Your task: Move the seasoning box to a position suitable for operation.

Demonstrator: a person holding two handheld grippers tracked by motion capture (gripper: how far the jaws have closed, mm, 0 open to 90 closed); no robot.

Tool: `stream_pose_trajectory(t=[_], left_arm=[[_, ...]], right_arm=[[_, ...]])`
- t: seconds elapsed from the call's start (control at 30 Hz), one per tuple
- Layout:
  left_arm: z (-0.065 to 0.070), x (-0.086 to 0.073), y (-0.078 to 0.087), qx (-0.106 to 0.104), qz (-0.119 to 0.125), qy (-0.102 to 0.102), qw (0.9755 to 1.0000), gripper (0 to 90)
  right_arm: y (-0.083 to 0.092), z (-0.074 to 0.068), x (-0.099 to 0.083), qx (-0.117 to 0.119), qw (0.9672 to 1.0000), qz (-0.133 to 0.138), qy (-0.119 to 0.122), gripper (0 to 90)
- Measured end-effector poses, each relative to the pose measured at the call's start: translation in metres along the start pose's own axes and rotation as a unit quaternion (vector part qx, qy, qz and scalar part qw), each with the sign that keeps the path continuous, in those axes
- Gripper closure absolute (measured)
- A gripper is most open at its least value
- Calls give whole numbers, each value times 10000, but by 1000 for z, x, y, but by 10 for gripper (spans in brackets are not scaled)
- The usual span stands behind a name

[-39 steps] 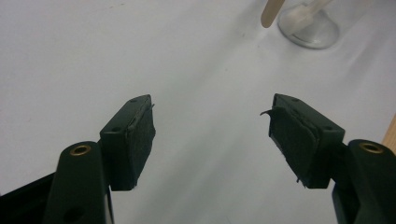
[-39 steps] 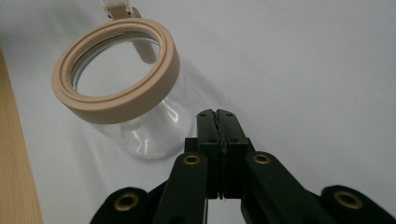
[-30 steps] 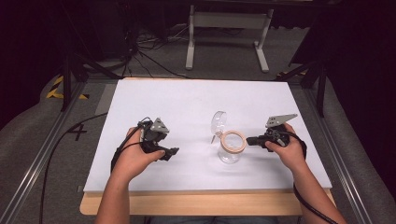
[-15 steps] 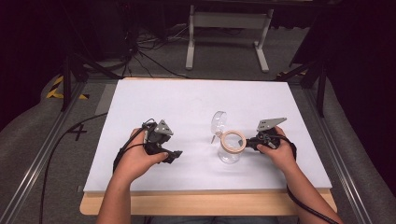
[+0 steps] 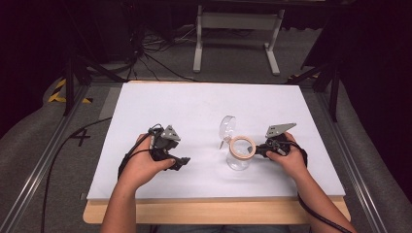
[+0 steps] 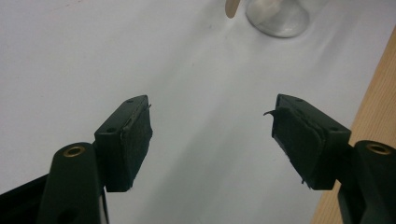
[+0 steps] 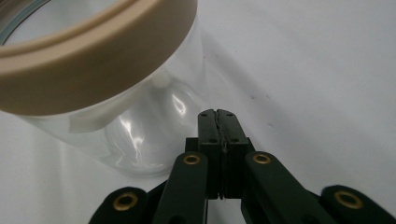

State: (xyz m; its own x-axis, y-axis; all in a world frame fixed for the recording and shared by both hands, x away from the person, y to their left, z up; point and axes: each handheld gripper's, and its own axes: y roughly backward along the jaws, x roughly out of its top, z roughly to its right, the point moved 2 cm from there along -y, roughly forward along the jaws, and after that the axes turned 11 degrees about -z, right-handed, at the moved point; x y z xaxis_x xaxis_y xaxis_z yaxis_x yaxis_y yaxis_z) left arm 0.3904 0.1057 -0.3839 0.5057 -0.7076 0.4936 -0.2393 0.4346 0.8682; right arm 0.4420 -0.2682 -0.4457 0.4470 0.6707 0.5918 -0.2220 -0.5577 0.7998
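Each hand grips a black gripper: left gripper [image 5: 182,161], right gripper [image 5: 258,150]. Each has 2 black jaws with brass rivets, a grey 3-cornered plate on top and a trailing black cable. Forearms bare, no sleeves

Clear glass jar [image 5: 239,156] with a tan rim ring stands upright on the white sheet — its hinged clear lid [image 5: 226,127] flipped open toward eleven o'clock, tilted up.
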Motion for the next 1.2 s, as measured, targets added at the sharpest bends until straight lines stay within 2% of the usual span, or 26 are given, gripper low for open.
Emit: stream_pose_trajectory(t=[0.23,0.63,0.83,0.97,1.03,1.1,1.2], left_arm=[[-3,3,-1,2,41,-25,10000,290],[-9,19,-6,-84,118,-140,9998,292],[-10,23,-9,-289,43,10,9996,374],[-11,24,-10,-68,6,-21,10000,384],[-15,24,-9,159,50,42,9999,382],[-17,24,-9,345,137,209,9991,382],[-19,23,-9,368,221,254,9988,404]], right_arm=[[1,-9,-1,-28,9998,-127,151,900],[7,-36,-4,-7,9988,-310,380,900],[8,-48,-2,59,9981,-386,481,900],[7,-55,1,129,9973,-439,582,900],[6,-58,2,168,9969,-464,617,900],[5,-60,3,219,9965,-491,645,900],[2,-66,6,298,9957,-516,709,900]])
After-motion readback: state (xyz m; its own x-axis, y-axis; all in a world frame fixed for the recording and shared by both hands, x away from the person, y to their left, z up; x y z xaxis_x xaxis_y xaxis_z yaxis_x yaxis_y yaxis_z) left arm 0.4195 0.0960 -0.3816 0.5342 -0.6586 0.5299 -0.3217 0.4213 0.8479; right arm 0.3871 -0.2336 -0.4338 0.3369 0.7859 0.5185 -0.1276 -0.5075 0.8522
